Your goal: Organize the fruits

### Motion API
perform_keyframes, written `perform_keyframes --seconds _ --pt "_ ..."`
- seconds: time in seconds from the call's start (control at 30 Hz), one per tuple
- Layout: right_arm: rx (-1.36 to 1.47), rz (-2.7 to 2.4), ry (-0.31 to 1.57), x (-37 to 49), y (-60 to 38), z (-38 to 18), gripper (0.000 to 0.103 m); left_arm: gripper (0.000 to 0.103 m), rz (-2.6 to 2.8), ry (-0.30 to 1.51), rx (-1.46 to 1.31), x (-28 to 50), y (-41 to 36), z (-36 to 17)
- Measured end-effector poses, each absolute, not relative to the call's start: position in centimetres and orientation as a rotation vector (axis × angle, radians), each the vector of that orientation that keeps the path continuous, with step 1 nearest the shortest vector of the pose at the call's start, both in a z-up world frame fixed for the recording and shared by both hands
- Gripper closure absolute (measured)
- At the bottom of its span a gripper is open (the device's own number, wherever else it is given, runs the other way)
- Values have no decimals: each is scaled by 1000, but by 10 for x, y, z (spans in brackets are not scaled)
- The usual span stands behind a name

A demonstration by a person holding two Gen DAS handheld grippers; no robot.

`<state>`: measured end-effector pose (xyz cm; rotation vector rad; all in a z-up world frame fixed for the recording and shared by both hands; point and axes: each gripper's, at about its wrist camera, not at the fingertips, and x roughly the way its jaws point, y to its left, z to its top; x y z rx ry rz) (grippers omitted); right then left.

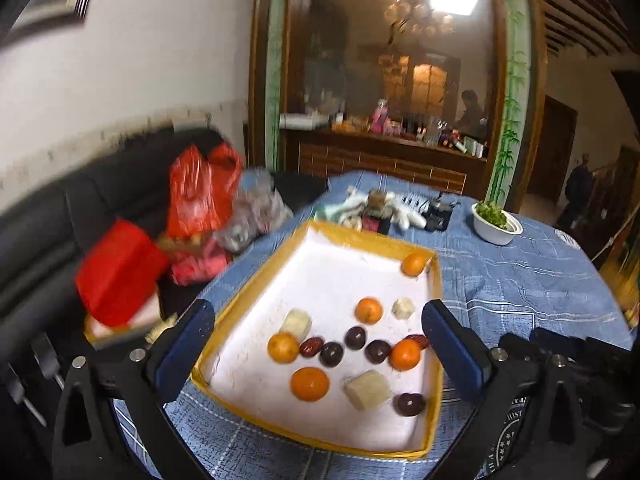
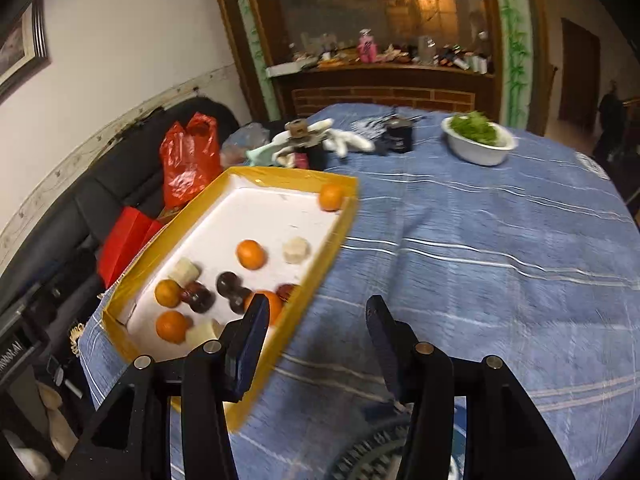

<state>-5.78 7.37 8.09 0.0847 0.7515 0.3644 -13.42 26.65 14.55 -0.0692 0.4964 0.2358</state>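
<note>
A yellow-rimmed white tray [image 1: 248, 284] lies on the blue tablecloth. It holds several oranges [image 1: 309, 384], dark round fruits [image 1: 331, 354], red dates [image 1: 311, 346] and pale peeled chunks [image 1: 367, 389]. My left gripper [image 1: 318, 354] is open and empty above the tray's near half, its jaws spanning the tray's width. In the right wrist view the tray [image 2: 338, 236] sits to the left, with the oranges [image 2: 251, 254] and dark fruits [image 2: 229, 283] inside. My right gripper [image 2: 318, 344] is open and empty over the cloth, just right of the tray's near corner.
A white bowl of greens [image 1: 496, 224] [image 2: 478, 140] stands at the far right of the table. Gloves, small black items and clutter [image 1: 390, 208] lie beyond the tray. Red bags [image 1: 196, 192] sit on a black sofa to the left.
</note>
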Motion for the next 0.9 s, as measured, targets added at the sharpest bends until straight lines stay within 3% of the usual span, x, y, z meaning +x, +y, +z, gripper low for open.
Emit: perform_keyframes --seconds 0.23,0.37,0.9 --pt "156 315 679 -98 31 84 44 0 190 564 -24 -130 211 150" --pt "111 268 622 -113 24 86 37 0 195 562 46 -131 181 149" --pt "107 257 627 -114 3 67 33 0 148 613 63 -121 142 137"
